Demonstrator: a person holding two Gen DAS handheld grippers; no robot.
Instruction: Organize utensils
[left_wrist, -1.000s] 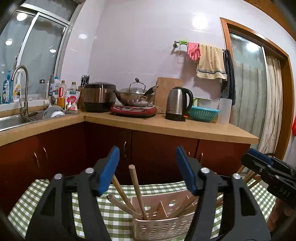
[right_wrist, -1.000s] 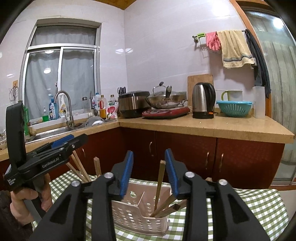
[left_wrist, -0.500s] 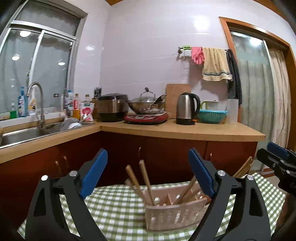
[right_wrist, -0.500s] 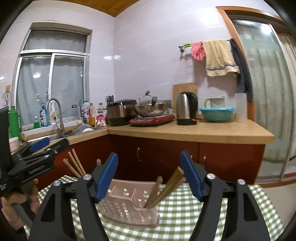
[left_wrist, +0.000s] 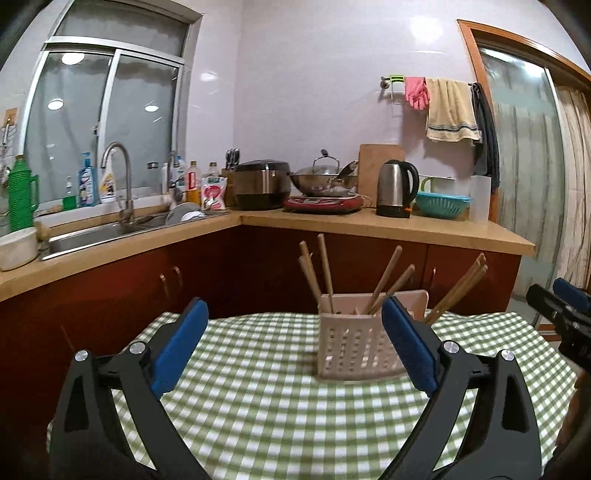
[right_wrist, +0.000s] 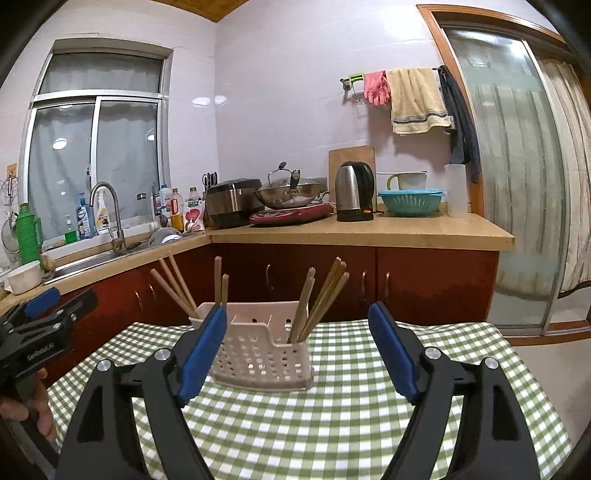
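A beige perforated utensil holder (left_wrist: 354, 347) (right_wrist: 262, 354) stands on the green checked tablecloth (left_wrist: 295, 406) (right_wrist: 351, 413). Several wooden chopsticks (left_wrist: 317, 273) (right_wrist: 325, 295) stand in its compartments, leaning outward. My left gripper (left_wrist: 291, 347) is open and empty, held back from the holder, which sits just inside its right finger. My right gripper (right_wrist: 295, 347) is open and empty, also back from the holder. The left gripper shows at the left edge of the right wrist view (right_wrist: 44, 325); the right gripper shows at the right edge of the left wrist view (left_wrist: 561, 310).
Behind the table runs an L-shaped counter (left_wrist: 369, 221) over dark red cabinets (right_wrist: 406, 284), with a sink (left_wrist: 92, 232), rice cooker (left_wrist: 262, 184), wok (right_wrist: 288, 192), kettle (right_wrist: 352, 197) and teal colander (right_wrist: 410, 203). A glass door (right_wrist: 517, 184) is at right.
Both grippers opened wider and pulled back and up from the holder. The right gripper let go of the chopstick between its fingers; it now stands in the holder.
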